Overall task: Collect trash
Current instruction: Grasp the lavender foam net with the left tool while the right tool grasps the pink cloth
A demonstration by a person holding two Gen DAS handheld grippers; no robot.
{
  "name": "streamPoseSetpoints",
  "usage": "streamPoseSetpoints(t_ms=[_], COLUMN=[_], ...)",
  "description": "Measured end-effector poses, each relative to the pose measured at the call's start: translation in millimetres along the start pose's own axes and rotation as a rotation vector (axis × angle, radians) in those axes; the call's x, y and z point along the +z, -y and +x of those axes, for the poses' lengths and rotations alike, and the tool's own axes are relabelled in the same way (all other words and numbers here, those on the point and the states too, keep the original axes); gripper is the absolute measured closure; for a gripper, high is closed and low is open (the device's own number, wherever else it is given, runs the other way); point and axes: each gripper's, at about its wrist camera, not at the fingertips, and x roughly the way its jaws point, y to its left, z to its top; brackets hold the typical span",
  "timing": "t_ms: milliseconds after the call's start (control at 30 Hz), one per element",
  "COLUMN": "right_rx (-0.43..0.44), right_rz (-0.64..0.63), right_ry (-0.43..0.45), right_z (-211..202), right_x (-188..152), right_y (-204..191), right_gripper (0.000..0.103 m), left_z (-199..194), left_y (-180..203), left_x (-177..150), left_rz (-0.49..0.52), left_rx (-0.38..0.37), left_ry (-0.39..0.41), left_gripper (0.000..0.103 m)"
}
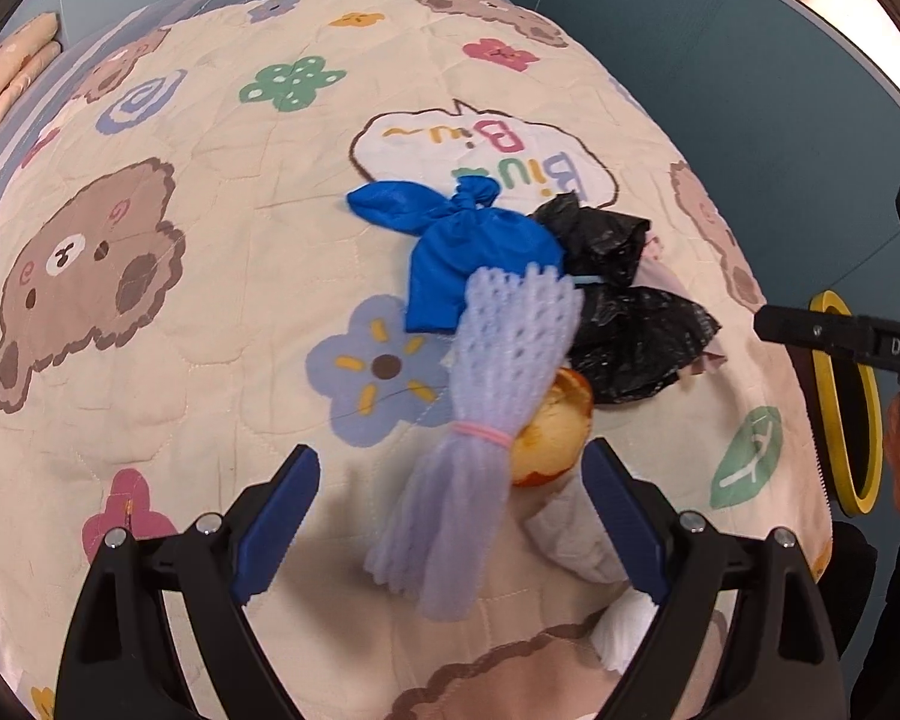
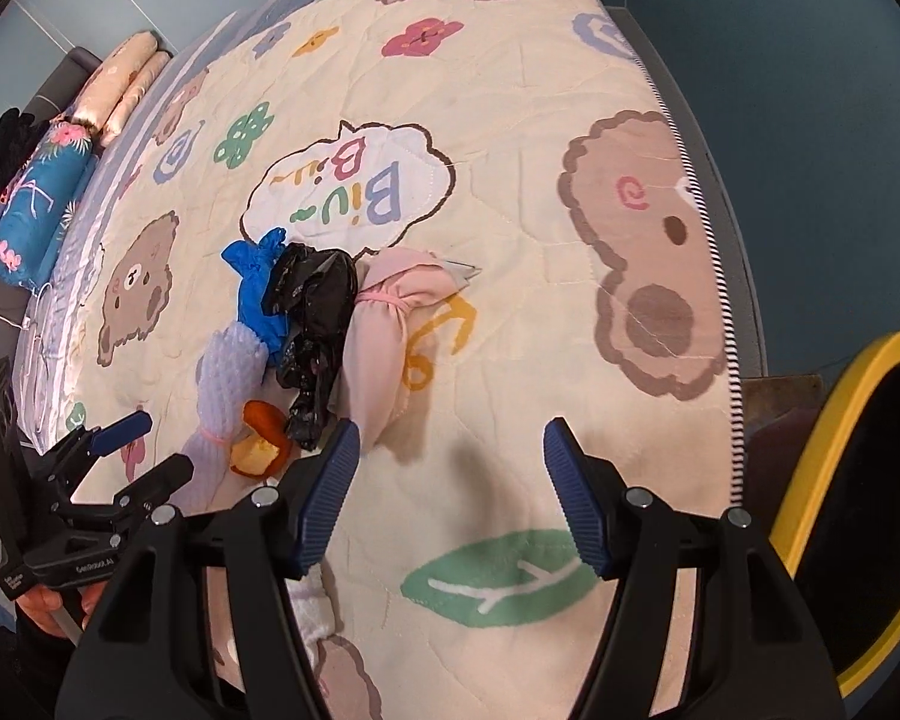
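A heap of trash lies on the bed quilt [image 1: 210, 360]: a knotted blue bag [image 1: 474, 258], crumpled black plastic [image 1: 624, 312], a lavender foam net [image 1: 486, 408] tied with a pink band, an orange peel piece [image 1: 552, 426] and white tissue [image 1: 570, 534]. My left gripper [image 1: 456, 516] is open above the foam net's tail, its pads not touching it. My right gripper [image 2: 453, 492] stands open over bare quilt, just right of a pink tied bundle [image 2: 384, 330] and the black plastic [image 2: 315, 312]. The left gripper [image 2: 150, 447] also shows beside the foam net [image 2: 228, 384].
A yellow-rimmed black bin [image 2: 834, 456] stands off the bed's right edge, also seen as a yellow ring [image 1: 840, 408]. Pillows [image 2: 36, 198] and folded bedding [image 2: 126, 78] lie at the far left. A blue-grey wall [image 1: 750, 120] backs the bed.
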Motion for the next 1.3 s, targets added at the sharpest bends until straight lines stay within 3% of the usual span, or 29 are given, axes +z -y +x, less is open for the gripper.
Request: streamPoseSetpoints(t_ms=[267,533,700,833,900,967,1067,1300], right_rx=[0.013,-0.010,-0.006,-0.017,-0.019,-0.022,-0.026,-0.047], right_rz=[-0.052,-0.016,-0.004,-0.010,-0.013,-0.023,-0.035,-0.071], right_ry=[-0.006,-0.025,-0.079,-0.101,-0.108,-0.111,-0.112,-0.094], right_z=[10,28,52,66,71,75,78,75], right_x=[15,32,39,41,42,42,42,37], right_y=[-29,-29,-28,-30,-31,-33,-37,-45], right_gripper=[0.042,0.042,0.049,0.056,0.059,0.064,0.073,0.084], left_z=[16,26,32,39,42,44,44,37], left_y=[-20,-23,-21,-16,-16,-16,-19,-29], left_x=[-7,-9,-11,-11,-11,-11,-11,-9], left_rz=[-0.024,-0.022,-0.005,0.024,0.030,0.033,0.024,-0.012], left_rx=[-0.003,-0.037,-0.062,-0.063,-0.053,-0.036,-0.018,-0.023], left_ry=[-0.033,-0.044,-0.054,-0.068,-0.070,-0.073,-0.072,-0.066], left_gripper=[0.017,0.018,0.020,0.029,0.038,0.055,0.069,0.075])
